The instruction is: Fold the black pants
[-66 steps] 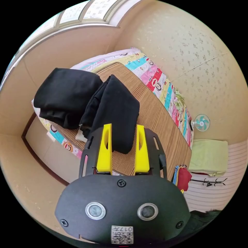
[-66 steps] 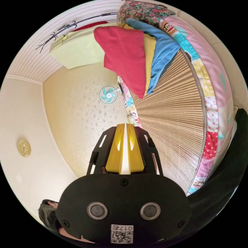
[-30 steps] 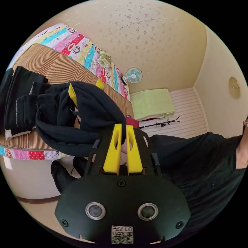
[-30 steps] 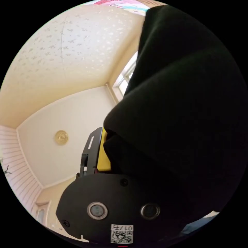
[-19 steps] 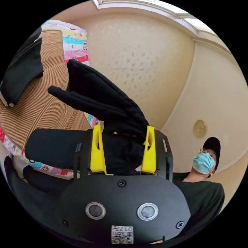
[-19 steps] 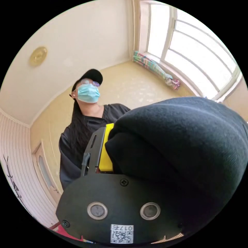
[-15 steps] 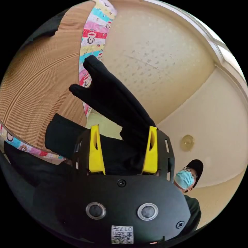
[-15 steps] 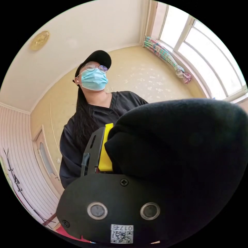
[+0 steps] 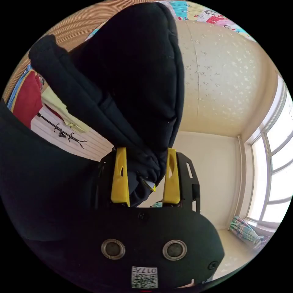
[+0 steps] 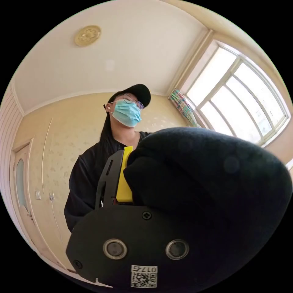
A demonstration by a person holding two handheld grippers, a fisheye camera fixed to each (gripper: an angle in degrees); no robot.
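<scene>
We've got the black pants (image 9: 128, 79) up in the air, bunched thick, hanging off both grippers, w/ the striped mat (image 9: 76, 24) of the bed behind them at the top of the left gripper view.

Left gripper (image 9: 145, 180): jaws stand fairly wide apart w/ a thick wad of cloth stuffed between them. The wad fills most of the gap, but we can't tell if both jaws really press on it or if it just sits there.

Right gripper (image 10: 134, 180): one yellow jaw shows at the left of the cloth; the other is buried under the black heap (image 10: 207, 189). So whether it pinches or is spread, can't tell.

Handling, as we judge it: soft, limp, fairly heavy knit or fleece. It sags into fat rolls, won't hold a crease by itself, and isn't fragile. Layers will likely slide on each other, so a grab on a bunch is sloppy. Better to take it at the waistband corners or the leg hems, one edge per gripper, and let the weight pull it straight.

Hard to make out: which part of the pants each gripper has (waist, leg, hem), since black on black hides seams. There's a small pale tag or cord end (image 9: 149, 184) between the left jaws, unclear which. The person (image 10: 100, 164) stands behind the right gripper, partly cut off by it.
</scene>
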